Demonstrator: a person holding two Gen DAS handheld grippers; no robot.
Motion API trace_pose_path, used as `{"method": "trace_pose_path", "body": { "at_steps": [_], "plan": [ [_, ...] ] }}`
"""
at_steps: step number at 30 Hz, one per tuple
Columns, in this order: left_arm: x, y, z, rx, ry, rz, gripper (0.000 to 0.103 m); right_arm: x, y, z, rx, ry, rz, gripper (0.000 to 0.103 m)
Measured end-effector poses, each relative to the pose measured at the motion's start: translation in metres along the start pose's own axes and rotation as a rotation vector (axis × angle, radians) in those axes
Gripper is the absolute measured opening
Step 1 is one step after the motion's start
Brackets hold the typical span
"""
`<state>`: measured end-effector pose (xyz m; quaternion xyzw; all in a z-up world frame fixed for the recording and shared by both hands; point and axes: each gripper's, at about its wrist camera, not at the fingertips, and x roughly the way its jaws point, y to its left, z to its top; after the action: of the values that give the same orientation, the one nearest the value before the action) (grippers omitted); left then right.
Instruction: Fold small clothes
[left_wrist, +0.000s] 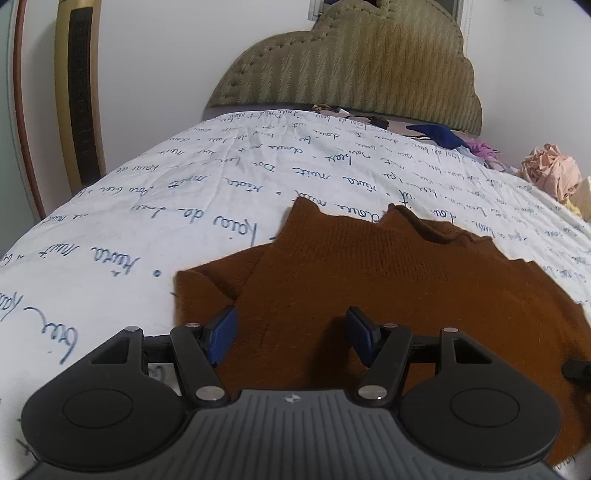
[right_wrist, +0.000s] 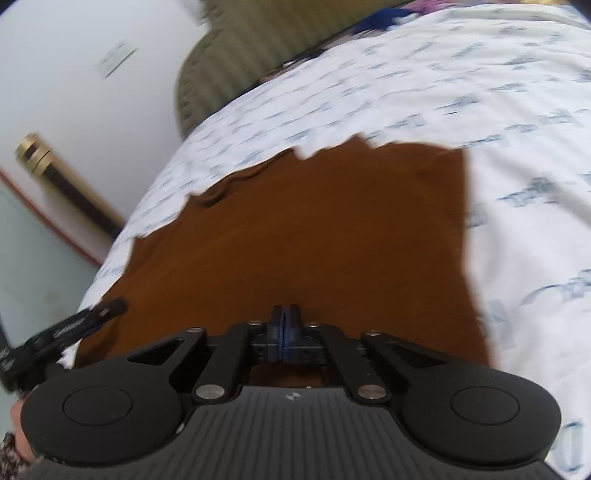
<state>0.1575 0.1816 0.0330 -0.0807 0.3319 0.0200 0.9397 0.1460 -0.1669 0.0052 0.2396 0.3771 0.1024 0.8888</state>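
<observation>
While white sheet (left_wrist: 110, 240) with blue handwriting print covered bed, olive padded headboard (left_wrist: 354, 66) stood at its far end. Brown knit garment (left_wrist: 369, 280) lay spread flat on sheet, well short of headboard, one part folded over at its left side. Heap of peach cloth (left_wrist: 550, 173) and blue cloth (left_wrist: 436, 133) lay near headboard. Left gripper (left_wrist: 291, 338) hung over garment's near edge, tongs released, nothing between. Right gripper (right_wrist: 284, 325) was clenched at garment's near edge; whether cloth was pinched, cannot tell.
</observation>
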Motion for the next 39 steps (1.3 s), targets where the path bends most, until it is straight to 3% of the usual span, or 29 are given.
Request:
{"method": "trace_pose_path", "body": {
  "at_steps": [2, 3, 4, 5, 11, 16, 21, 25, 36, 39],
  "plan": [
    [-0.011, 0.011, 0.002, -0.017, -0.019, -0.009, 0.064, -0.007, 0.000, 0.001, 0.009, -0.004, -0.009, 0.000],
    [-0.018, 0.019, 0.004, -0.038, -0.028, -0.021, 0.064, -0.013, 0.005, 0.000, -0.007, -0.013, -0.002, 0.006],
    [-0.025, 0.030, 0.006, -0.063, -0.039, -0.034, 0.064, -0.017, 0.012, -0.003, -0.035, -0.022, 0.014, 0.020],
    [-0.031, 0.040, 0.009, -0.078, -0.051, -0.035, 0.064, -0.020, 0.020, -0.005, -0.062, -0.023, 0.023, 0.022],
    [-0.040, 0.092, 0.031, -0.152, -0.034, 0.017, 0.065, -0.015, 0.099, -0.023, -0.208, 0.058, 0.245, 0.025],
    [-0.019, 0.113, 0.036, -0.214, 0.039, -0.022, 0.065, 0.011, 0.147, -0.052, -0.216, 0.192, 0.391, 0.028],
    [0.004, 0.118, 0.041, -0.263, 0.084, -0.063, 0.065, 0.003, 0.201, -0.098, -0.495, 0.135, 0.318, 0.036],
    [0.014, 0.119, 0.046, -0.288, 0.097, -0.090, 0.066, -0.002, 0.226, -0.118, -0.628, 0.082, 0.280, 0.042],
    [0.025, 0.113, 0.050, -0.262, 0.109, -0.109, 0.072, -0.003, 0.266, -0.148, -0.877, -0.048, 0.172, 0.051],
    [0.029, 0.111, 0.054, -0.269, 0.121, -0.128, 0.075, 0.002, 0.275, -0.153, -0.926, -0.063, 0.138, 0.061]
  ]
}}
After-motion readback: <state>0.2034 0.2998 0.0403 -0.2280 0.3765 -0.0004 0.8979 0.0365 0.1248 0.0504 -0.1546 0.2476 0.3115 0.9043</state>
